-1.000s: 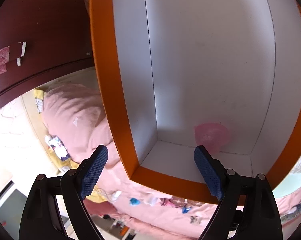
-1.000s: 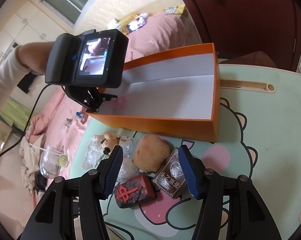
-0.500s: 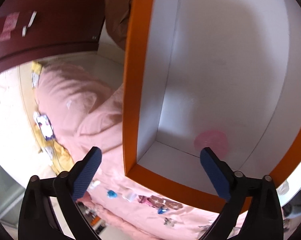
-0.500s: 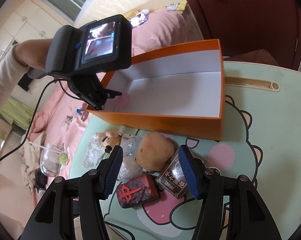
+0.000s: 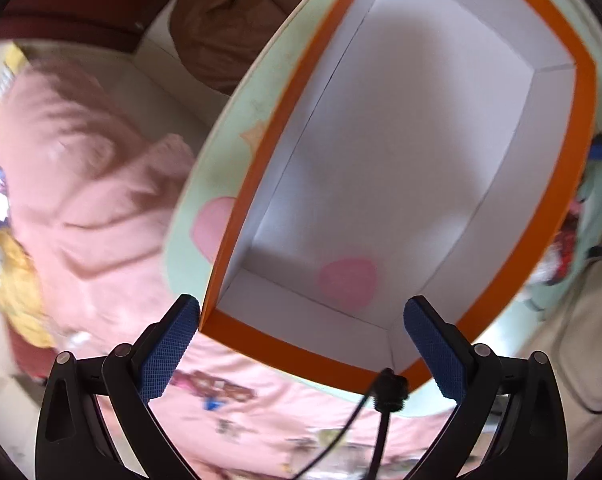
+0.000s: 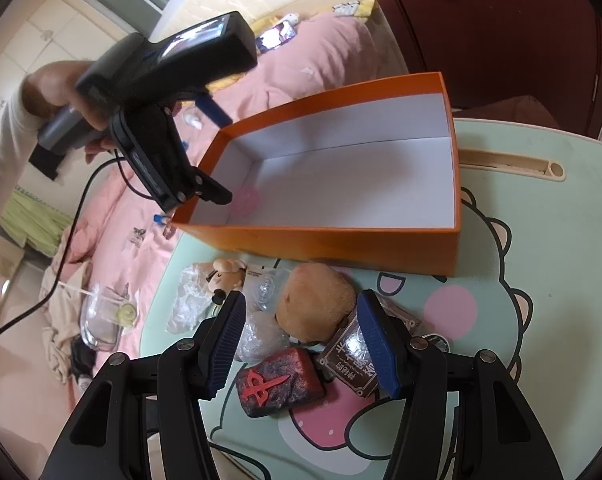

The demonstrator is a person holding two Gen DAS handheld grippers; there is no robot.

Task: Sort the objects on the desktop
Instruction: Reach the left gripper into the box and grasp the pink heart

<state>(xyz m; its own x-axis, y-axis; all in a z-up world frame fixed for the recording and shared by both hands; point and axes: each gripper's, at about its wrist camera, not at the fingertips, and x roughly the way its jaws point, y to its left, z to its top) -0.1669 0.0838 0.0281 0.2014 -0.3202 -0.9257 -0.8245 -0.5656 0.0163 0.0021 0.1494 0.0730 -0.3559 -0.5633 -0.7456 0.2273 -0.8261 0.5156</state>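
An orange box [image 6: 321, 244] with a white inside stands on the table, and a small pink object [image 6: 245, 200] lies in its near-left corner. My left gripper [image 6: 217, 152], held in a hand, hangs over that corner. In the left wrist view the left gripper [image 5: 301, 312] is open wide, with the pink object [image 5: 347, 282] below and free of the pads. My right gripper [image 6: 301, 308] hovers open over a pile: a brown plush [image 6: 315, 300], a red-and-black tile [image 6: 279, 382], a dark card [image 6: 353, 360], a small doll [image 6: 225, 274] and clear bags [image 6: 261, 334].
The mint-green table [image 6: 521, 280] has a cartoon print and a cream pen groove [image 6: 509, 162] behind the box. Pink bedding [image 6: 325, 56] lies beyond the table's left edge, with a glass jug [image 6: 105, 316] below. A dark red wardrobe [image 6: 501, 20] stands behind.
My left gripper opened wider, rolled and lifted slightly, so the box now runs diagonally in its view; the pink object stays in the box. The right gripper has not moved.
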